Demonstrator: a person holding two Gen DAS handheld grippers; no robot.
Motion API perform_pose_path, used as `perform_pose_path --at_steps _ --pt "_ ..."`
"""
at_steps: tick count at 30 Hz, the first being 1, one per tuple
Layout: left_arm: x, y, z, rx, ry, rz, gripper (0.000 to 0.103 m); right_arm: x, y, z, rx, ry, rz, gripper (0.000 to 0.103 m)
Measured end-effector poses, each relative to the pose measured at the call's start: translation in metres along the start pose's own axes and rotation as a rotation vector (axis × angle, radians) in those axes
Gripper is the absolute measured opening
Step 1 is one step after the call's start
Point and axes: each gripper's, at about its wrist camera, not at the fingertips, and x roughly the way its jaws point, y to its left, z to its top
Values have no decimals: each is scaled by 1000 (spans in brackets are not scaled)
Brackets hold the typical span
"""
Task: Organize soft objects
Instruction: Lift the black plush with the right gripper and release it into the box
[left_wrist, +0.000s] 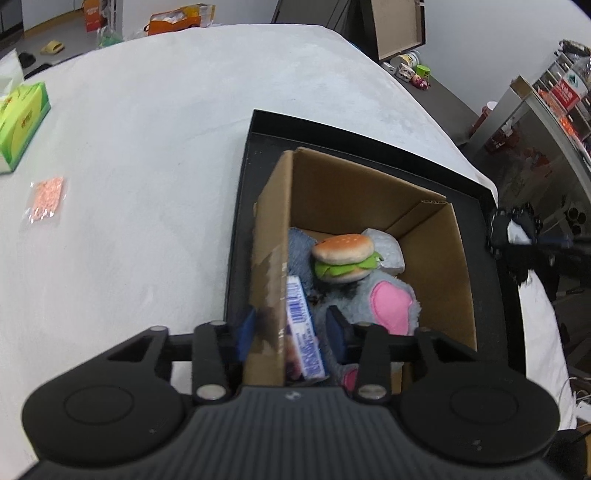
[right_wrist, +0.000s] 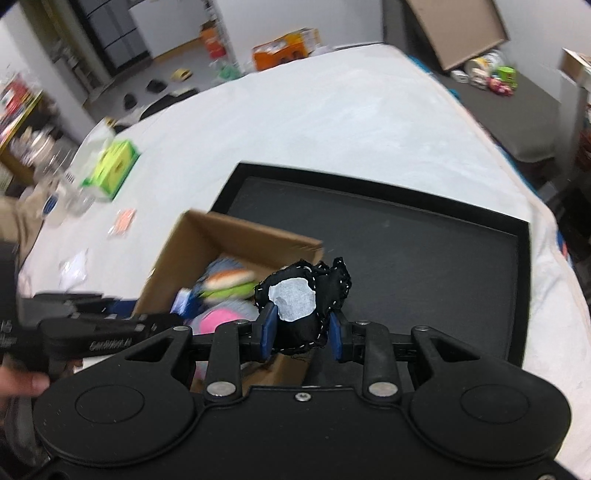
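Observation:
An open cardboard box stands in a black tray on the white table. It holds a plush burger, a grey plush with pink ears, a grey pouch and a blue-white packet. My left gripper straddles the box's near left wall, one finger outside and one inside. My right gripper is shut on a black soft toy with a white patch, held above the box's right edge. That toy also shows at the right of the left wrist view.
A green tissue box and a bag of pink bits lie on the table's left side. The right half of the tray is bare. Shelves and clutter stand beyond the table's right edge.

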Motion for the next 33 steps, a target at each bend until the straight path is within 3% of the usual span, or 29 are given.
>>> perform_pose_path --at_steps 9,23,29,33 --pt "-5 17 -11 -26 14 -36 21 7 44 -10 -99 87 19 29" --pt "-6 24 -19 -26 3 -57 19 23 81 -25 -238 221 -18 30" --pt "-7 26 -21 -33 -3 -60 19 28 90 -34 -270 257 -39 41" --pt "-7 24 -21 -35 -5 -52 19 23 87 -35 -245 225 -57 58"
